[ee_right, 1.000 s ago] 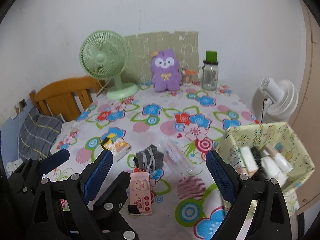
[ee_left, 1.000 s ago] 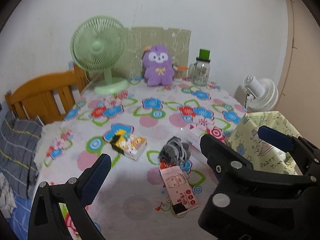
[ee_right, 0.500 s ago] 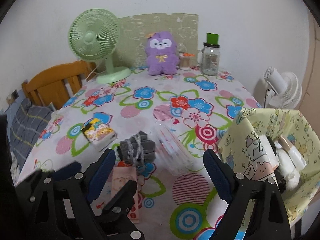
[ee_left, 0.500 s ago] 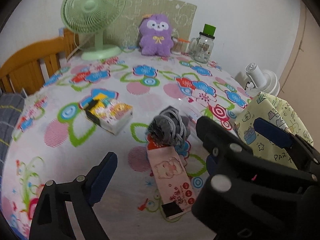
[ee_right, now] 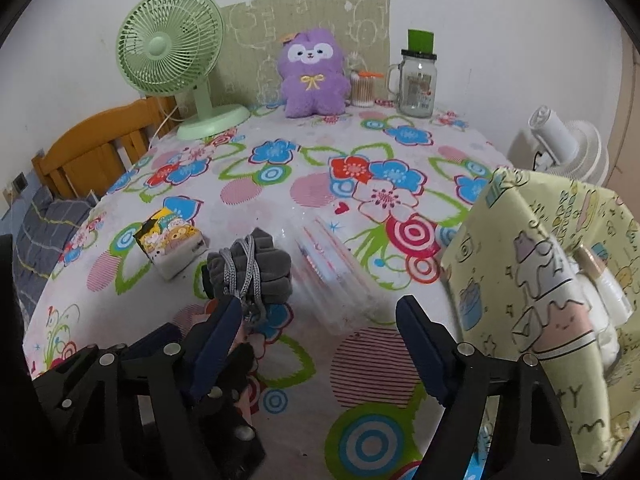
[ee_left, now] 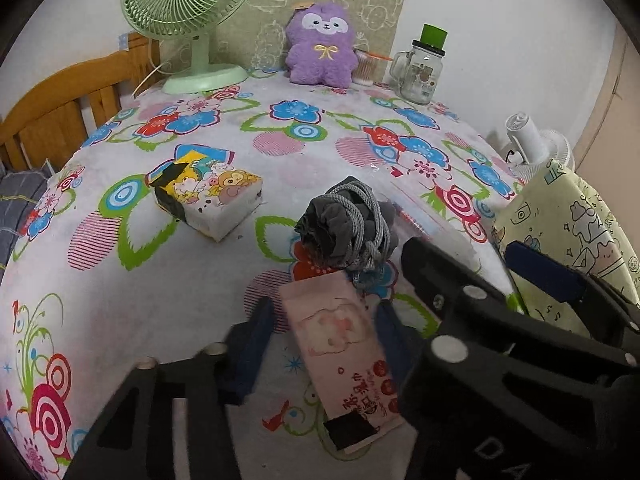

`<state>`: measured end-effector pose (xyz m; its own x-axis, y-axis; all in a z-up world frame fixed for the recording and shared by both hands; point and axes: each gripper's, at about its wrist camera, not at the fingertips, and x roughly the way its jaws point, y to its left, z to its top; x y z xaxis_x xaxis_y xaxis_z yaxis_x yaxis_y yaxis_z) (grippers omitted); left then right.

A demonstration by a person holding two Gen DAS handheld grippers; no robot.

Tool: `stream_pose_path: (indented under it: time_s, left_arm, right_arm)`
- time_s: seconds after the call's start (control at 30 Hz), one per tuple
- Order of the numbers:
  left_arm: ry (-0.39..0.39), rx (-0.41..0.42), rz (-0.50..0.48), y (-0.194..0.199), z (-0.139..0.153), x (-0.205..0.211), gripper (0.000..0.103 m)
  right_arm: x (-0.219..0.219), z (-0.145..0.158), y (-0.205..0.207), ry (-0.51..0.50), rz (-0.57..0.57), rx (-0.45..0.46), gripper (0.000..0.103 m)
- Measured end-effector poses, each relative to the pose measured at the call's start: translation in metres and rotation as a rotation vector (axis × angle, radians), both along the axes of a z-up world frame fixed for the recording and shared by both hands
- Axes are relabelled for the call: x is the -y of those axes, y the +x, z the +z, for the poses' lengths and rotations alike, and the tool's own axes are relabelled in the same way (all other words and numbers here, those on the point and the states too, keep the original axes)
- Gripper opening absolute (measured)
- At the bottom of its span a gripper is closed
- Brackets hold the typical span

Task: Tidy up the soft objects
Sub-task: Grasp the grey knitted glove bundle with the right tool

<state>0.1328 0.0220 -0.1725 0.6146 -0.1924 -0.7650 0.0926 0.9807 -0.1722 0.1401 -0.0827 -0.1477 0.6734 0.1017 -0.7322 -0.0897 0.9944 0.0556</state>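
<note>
A pink tissue pack [ee_left: 340,344] lies flat on the flowered tablecloth [ee_left: 160,300]. My left gripper [ee_left: 320,340] straddles it with its jaws closing; a thin gap still shows at the left pad [ee_left: 256,340]. A grey drawstring pouch [ee_left: 344,224] sits just beyond the pack. My right gripper [ee_right: 320,340] hovers low with its jaws wide and closing slowly, nothing between them. Ahead of it lies a clear plastic packet [ee_right: 336,280], with the pouch [ee_right: 252,272] at its left finger. A purple plush [ee_right: 312,76] stands at the back.
A cartoon-print tissue pack [ee_left: 208,196] lies to the left. A yellow-green fabric bin [ee_right: 540,280] holding bottles stands at the right edge. At the back are a green fan [ee_right: 172,52], a cotton-swab jar [ee_right: 364,88] and a glass mug [ee_right: 416,80]. A wooden chair [ee_left: 60,112] is left.
Both grippers have come down closer to the table. The left jaws have narrowed from wide apart to either side of the pink pack. The right jaws have narrowed a little.
</note>
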Motion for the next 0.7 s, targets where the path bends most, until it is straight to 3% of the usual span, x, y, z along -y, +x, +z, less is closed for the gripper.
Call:
stream_pose_path:
  time_s: [0.17, 0.2, 0.23, 0.43, 0.7]
  left_arm:
    - [-0.029, -0.01, -0.004, 0.003, 0.001, -0.003, 0.04]
    - [-0.021, -0.004, 0.001, 0.003, 0.002, -0.003, 0.028]
    - [-0.012, 0.003, 0.003, 0.004, 0.005, -0.003, 0.025]
    - [0.008, 0.018, 0.003, 0.014, 0.014, -0.006, 0.019]
    - [0.034, 0.016, 0.035, 0.022, 0.014, -0.016, 0.019]
  right_arm:
    - [-0.003, -0.002, 0.004, 0.002, 0.011, -0.003, 0.083]
    - [-0.004, -0.002, 0.006, 0.001, 0.012, -0.004, 0.083]
    - [-0.005, -0.002, 0.007, 0.01, 0.016, -0.006, 0.083]
    - [-0.008, 0.007, 0.017, 0.018, 0.018, 0.024, 0.083]
    - [-0.006, 0.005, 0.029, 0.045, 0.017, 0.015, 0.082]
